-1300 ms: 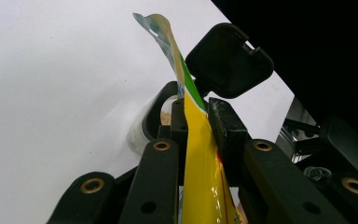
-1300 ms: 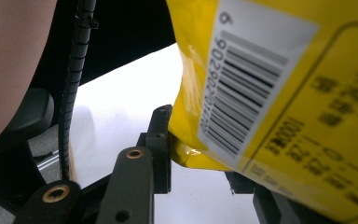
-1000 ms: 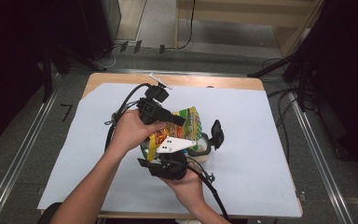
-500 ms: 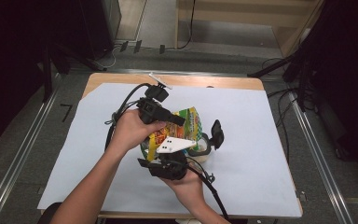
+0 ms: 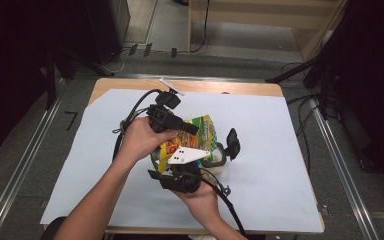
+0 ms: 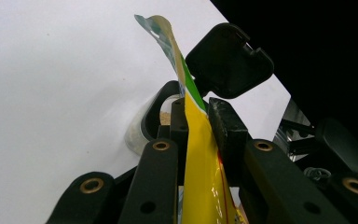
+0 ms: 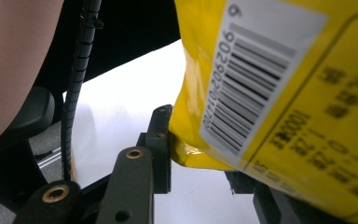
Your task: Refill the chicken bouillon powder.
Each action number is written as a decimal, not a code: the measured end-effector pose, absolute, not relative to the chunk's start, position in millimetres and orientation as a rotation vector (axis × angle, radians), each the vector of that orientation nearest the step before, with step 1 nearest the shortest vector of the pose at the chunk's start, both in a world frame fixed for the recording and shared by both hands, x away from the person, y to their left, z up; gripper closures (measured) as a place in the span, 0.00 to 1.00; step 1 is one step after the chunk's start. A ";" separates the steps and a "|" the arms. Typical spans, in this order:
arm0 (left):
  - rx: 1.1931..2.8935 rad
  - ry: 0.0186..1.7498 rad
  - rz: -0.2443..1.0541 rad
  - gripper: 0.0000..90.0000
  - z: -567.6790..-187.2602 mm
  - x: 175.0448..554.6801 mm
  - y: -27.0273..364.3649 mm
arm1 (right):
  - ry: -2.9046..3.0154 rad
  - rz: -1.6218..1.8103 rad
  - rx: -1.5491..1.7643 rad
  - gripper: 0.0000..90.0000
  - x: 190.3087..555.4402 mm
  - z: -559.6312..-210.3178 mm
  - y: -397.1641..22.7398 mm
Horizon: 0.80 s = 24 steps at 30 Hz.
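Yellow pouch: glossy yellow plastic snack bag (image 5: 192,137) with green and red print, at the middle of the high view, held tilted over the container; in my right gripper view its barcode label fills the upper right.
Left claw: my left gripper (image 6: 198,123) is clamped on the bag's thin flat edge, both black pads pressed against the film, the pinched seam running up the middle of the left gripper view.
Right claw: my right gripper (image 7: 200,154) has the bag's lower yellow corner between its jaws; the near jaw touches the fold, the far jaw is mostly hidden behind the bag, so the clamp looks closed on the corner.
Container: clear round plastic jar (image 5: 215,160) with a dark rim, just below the bag at the frame's centre; pale contents show inside in the left gripper view.
Lid: black rounded-square flip lid (image 6: 228,60), standing open, upper right of centre in the left gripper view, just beside the bag's top edge.
Hands: my left hand (image 5: 142,137) left of centre, my right hand (image 5: 202,197) below centre.
Surface: white sheet (image 5: 290,150) over a wooden table (image 5: 130,85).
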<state>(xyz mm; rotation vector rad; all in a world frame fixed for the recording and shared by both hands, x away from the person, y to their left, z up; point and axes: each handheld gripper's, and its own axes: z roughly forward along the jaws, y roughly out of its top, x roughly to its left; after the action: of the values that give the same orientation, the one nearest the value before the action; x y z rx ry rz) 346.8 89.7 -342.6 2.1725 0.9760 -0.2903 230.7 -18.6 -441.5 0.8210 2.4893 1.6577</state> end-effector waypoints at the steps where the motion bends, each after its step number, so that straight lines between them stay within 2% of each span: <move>1: 2.173 0.977 -0.289 0.90 -342.5 346.6 89.6 | 2.489 1.658 0.821 0.76 230.7 -441.4 -18.7; 24: 2.165 0.989 -0.311 0.90 -343.8 349.8 91.3 | 2.493 1.644 0.820 0.76 230.1 -439.8 -18.4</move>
<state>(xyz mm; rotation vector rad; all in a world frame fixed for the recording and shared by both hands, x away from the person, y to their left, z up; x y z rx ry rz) 349.8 91.3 -343.8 2.1650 0.9886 -0.3114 230.1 -18.4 -439.8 0.8205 2.4932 1.6440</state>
